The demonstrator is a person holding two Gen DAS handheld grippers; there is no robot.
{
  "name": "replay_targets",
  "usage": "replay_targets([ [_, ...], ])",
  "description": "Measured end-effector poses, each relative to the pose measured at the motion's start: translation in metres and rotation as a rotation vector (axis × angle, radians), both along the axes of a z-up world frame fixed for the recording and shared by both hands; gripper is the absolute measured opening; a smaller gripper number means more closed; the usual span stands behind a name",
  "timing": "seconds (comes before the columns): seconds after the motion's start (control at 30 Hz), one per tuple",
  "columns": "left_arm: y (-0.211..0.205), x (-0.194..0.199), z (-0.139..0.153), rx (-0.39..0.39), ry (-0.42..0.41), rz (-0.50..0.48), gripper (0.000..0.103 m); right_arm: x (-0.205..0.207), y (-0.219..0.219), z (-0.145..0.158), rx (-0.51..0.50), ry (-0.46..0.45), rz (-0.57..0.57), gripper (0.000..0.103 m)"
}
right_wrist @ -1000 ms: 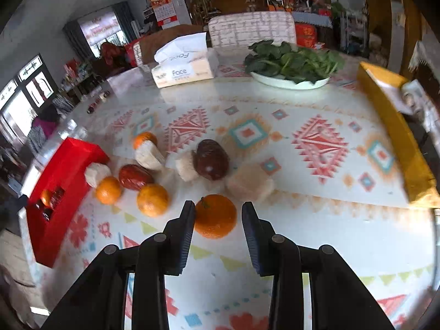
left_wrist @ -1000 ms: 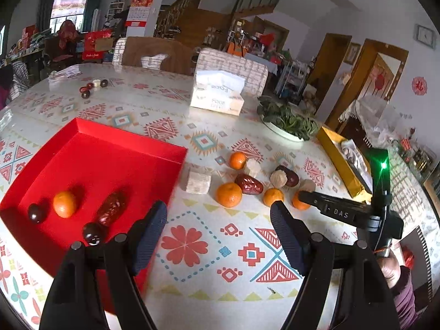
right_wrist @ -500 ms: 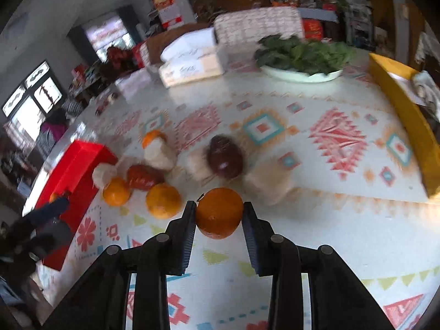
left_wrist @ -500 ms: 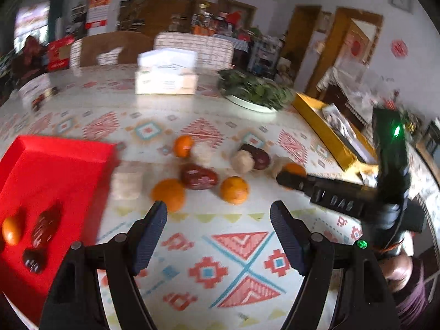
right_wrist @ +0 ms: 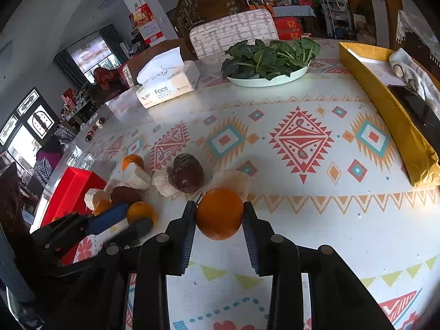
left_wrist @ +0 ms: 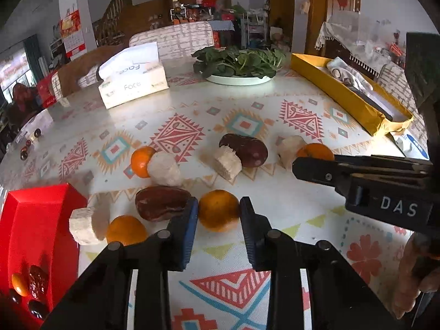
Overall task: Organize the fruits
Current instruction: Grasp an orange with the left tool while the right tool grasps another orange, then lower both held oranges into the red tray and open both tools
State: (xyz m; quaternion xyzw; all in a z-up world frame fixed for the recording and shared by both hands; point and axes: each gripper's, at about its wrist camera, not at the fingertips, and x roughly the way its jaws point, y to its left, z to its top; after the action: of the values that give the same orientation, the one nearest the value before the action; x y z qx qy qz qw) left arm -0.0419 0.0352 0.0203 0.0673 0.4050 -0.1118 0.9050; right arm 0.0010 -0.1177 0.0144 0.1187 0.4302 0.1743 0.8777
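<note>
From the left wrist view, the left gripper has its two blue-padded fingers close on either side of an orange resting on the patterned tablecloth; the pads look to touch or nearly touch its flanks, so I judge it pinching the fruit, though a firm grip cannot be confirmed; just left of it lie a dark red date and another orange, with a pale chunk beside the corner of the red tray; further back sit a third orange, two more pale chunks and a large dark fruit; the tray already holds a small orange, a wrinkled date and dark round fruits at its near end, so part of the sorting is done; the right gripper reaches across from the right with an orange showing behind its tip.

From the right wrist view, the right gripper is pressed onto an orange, which appears lifted clear of the cloth; the loose cluster of fruit and pale chunks lies ahead and to the left, between it and the red tray; the left gripper shows beside the tray around its own orange; most of the pile is left to move, and both held oranges have yet to reach the tray.
</note>
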Motion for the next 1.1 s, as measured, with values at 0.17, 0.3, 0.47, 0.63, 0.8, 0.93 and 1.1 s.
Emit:
replay_targets([
  [0.17, 0.016, -0.007, 0.007, -0.064, -0.016, 0.037, 0.03, 0.001, 0.001, -0.002, -0.012, -0.004, -0.003, 0.037],
  [0.3, 0.047, -0.027, 0.028, -0.165, -0.06, 0.094, 0.03, -0.002, 0.002, 0.002, -0.006, -0.036, 0.003, 0.036],
  [0.47, 0.098, -0.059, 0.053, -0.226, -0.12, 0.18, 0.03, -0.007, 0.008, 0.004, -0.014, -0.067, 0.024, 0.036],
  [0.63, 0.155, -0.081, 0.06, -0.256, -0.153, 0.296, 0.03, -0.016, 0.021, 0.009, -0.061, -0.11, 0.028, 0.036],
  [0.8, 0.208, -0.091, 0.052, -0.231, -0.145, 0.439, 0.03, -0.03, 0.05, 0.029, -0.058, -0.148, 0.079, 0.036],
  [0.93, 0.239, -0.091, 0.04, -0.24, -0.124, 0.516, 0.03, -0.033, 0.098, 0.043, -0.022, -0.128, 0.207, 0.036],
  [1.1, 0.261, -0.099, 0.026, -0.262, -0.101, 0.549, 0.03, -0.033, 0.175, 0.05, -0.032, -0.111, 0.357, 0.036],
])
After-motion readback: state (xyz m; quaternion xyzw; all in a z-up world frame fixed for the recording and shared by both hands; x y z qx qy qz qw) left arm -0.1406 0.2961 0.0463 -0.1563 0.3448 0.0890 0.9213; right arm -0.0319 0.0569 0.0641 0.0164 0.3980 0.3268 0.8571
